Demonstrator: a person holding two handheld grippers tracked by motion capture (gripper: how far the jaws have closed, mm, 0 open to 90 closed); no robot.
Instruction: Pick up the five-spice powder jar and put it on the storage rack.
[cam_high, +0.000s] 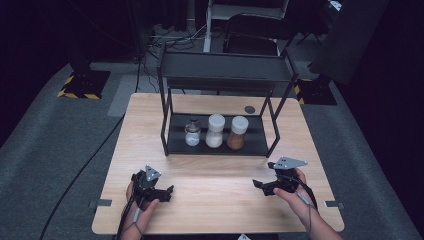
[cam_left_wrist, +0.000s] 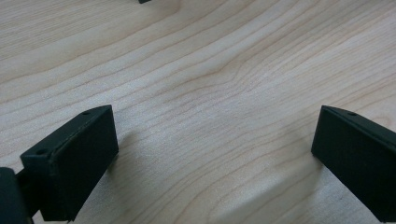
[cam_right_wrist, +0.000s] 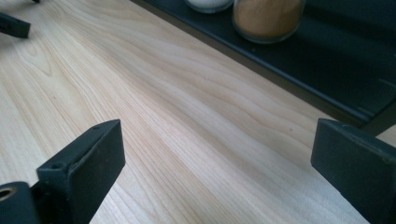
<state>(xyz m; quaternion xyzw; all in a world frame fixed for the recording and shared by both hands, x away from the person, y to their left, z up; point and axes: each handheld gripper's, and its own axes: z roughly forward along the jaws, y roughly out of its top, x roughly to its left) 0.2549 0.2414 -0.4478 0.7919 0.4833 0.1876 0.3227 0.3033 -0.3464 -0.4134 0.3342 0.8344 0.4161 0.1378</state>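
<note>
Overhead light falls evenly on the counter (cam_high: 215, 165); surroundings beyond its edges dark. Soft shadows pool beside the jaws in both gripper views. Near jaws slightly blurred, wood grain sharp. No glare.

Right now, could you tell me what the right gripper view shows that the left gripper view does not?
The right gripper view shows the black shelf with a jar of brown powder and, beside it, the base of a jar of white powder, plus a dark piece at the upper left edge that I cannot identify. The left gripper view adds a small dark scrap at its top edge. Both show the bare wooden table between two black jaws standing wide apart, holding nothing.
</note>
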